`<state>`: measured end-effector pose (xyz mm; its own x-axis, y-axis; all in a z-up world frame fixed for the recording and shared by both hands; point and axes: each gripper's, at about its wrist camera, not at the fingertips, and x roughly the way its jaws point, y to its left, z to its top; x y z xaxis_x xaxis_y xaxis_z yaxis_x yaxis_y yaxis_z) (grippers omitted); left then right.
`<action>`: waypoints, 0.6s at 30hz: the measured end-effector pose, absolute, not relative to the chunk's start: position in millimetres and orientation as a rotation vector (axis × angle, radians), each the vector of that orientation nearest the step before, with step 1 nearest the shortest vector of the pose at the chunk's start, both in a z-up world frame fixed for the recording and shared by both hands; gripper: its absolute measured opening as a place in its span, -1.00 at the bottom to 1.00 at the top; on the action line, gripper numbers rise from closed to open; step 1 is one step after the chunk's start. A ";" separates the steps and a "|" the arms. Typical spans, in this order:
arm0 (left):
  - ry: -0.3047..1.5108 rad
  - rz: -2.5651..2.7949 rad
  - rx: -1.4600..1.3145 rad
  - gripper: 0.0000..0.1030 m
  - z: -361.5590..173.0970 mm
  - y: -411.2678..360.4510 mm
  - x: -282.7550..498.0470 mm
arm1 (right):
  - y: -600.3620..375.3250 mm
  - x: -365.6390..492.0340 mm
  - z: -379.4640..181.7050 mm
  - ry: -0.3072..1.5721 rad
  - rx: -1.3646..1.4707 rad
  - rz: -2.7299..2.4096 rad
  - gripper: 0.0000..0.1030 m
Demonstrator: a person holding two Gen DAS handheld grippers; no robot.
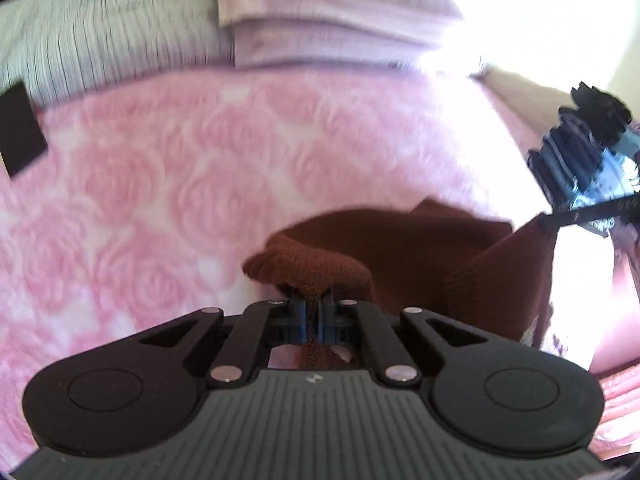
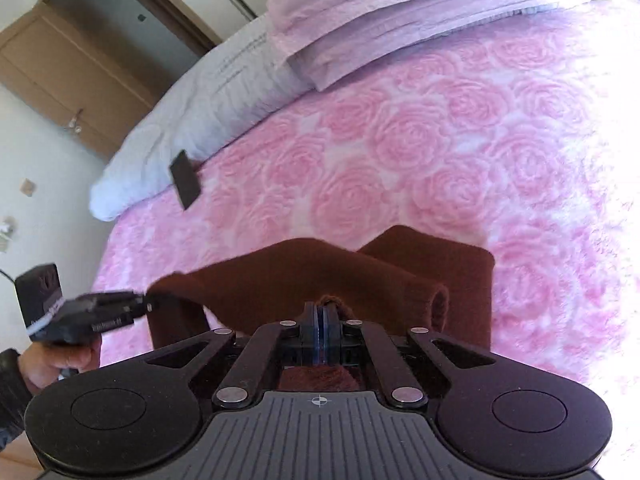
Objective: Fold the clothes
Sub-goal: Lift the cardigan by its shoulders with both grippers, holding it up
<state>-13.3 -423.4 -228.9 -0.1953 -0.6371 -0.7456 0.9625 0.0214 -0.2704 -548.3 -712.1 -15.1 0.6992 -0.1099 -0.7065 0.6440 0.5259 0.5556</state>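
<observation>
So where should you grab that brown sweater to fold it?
Grab the brown sweater by its edge, one gripper at each end, coming from the near side. That is how it is held: the left gripper and the right gripper are each shut on a bunched bit of knit. The cloth hangs between them over the pink blanket, so it can likely be laid flat.

Knit garment (image 2: 304,280): dark reddish brown, plain, no pattern. Blanket (image 2: 420,152): pink, big rose pattern, paler pink-white between roses. Folded cloth (image 2: 380,8) at far end: pale lilac, plain. Pillow (image 1: 100,32): white-grey, thin dark stripes. Flat card (image 2: 185,184) on blanket: black. Grippers: black, blue pads (image 2: 320,332). Door (image 2: 60,60): light brown wood. Wall: white.
</observation>
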 end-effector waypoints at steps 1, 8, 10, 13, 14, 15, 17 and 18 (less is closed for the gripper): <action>0.883 -1.543 0.450 -0.96 -218.1 -420.8 -16.1 | -708.2 -543.9 -16.8 0.653 0.919 -0.478 -0.99; 0.749 -1.439 0.326 -0.96 -151.0 -396.1 -32.6 | -708.0 -541.3 7.7 0.506 0.942 -0.367 -1.00; 0.689 -1.446 0.322 -0.96 -129.0 -395.7 -34.1 | -708.2 -550.3 36.1 0.433 0.893 -0.353 -1.00; 0.609 -1.485 0.326 -0.96 -98.8 -391.5 -41.9 | -702.0 -559.7 81.4 0.301 0.819 -0.360 -1.00; 0.583 -1.504 0.332 -0.96 -89.7 -389.0 -45.5 | -696.9 -562.3 93.7 0.279 0.797 -0.368 -1.00; 0.557 -1.520 0.341 -0.96 -81.6 -384.8 -48.9 | -690.0 -563.9 104.0 0.269 0.771 -0.383 -1.00; 0.526 -1.559 0.347 -0.96 -71.6 -372.4 -55.2 | -670.6 -569.2 112.6 0.265 0.763 -0.404 -1.00; 0.514 -1.583 0.351 -0.96 -68.4 -363.6 -57.9 | -658.8 -572.9 110.9 0.271 0.779 -0.423 -1.00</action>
<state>-57.9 -363.6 -68.4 -0.0813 -0.8524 -0.5165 0.9933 -0.0263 -0.1129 -572.9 -658.8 110.9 0.8824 -0.2670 -0.3874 0.4635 0.6346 0.6184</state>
